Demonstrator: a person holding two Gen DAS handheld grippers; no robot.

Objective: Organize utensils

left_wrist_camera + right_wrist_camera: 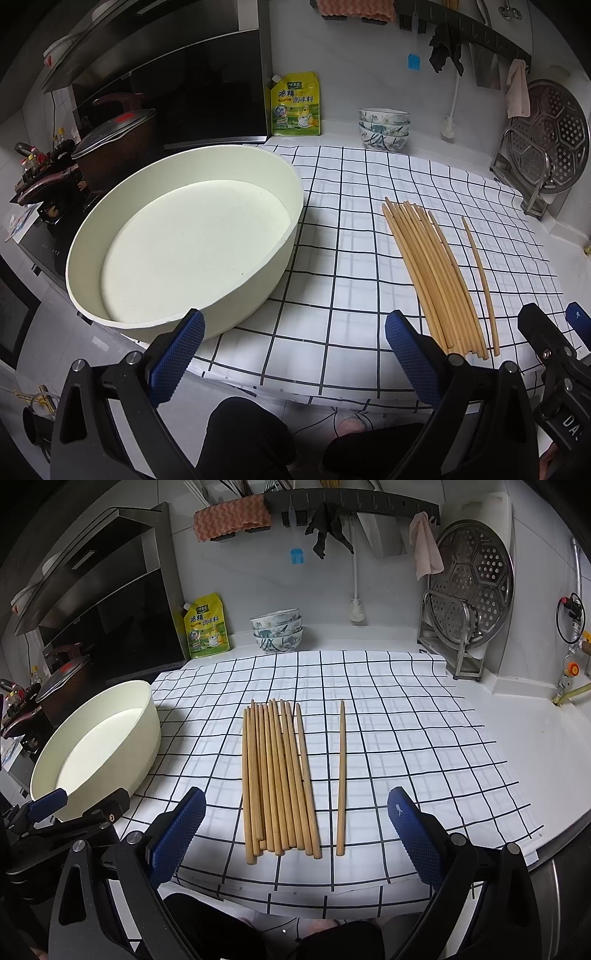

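On the checked cloth (369, 701), near its front edge, lie the chopsticks (277, 775), one stick (341, 775) apart. Both tongs, left gripper (293, 354) and right gripper (295, 834), hang wide and empty. A careless grab could roll sticks off the edge.

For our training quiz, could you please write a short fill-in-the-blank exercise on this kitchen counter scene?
1. One chopstick lies apart, on the ____ side of the chopstick bundle.
2. The white pan holds ____.
3. The bowls by the back wall are ____ in one another.
4. The fingers of the left gripper and right gripper are spread ____.

Missing words: right; nothing; stacked; open
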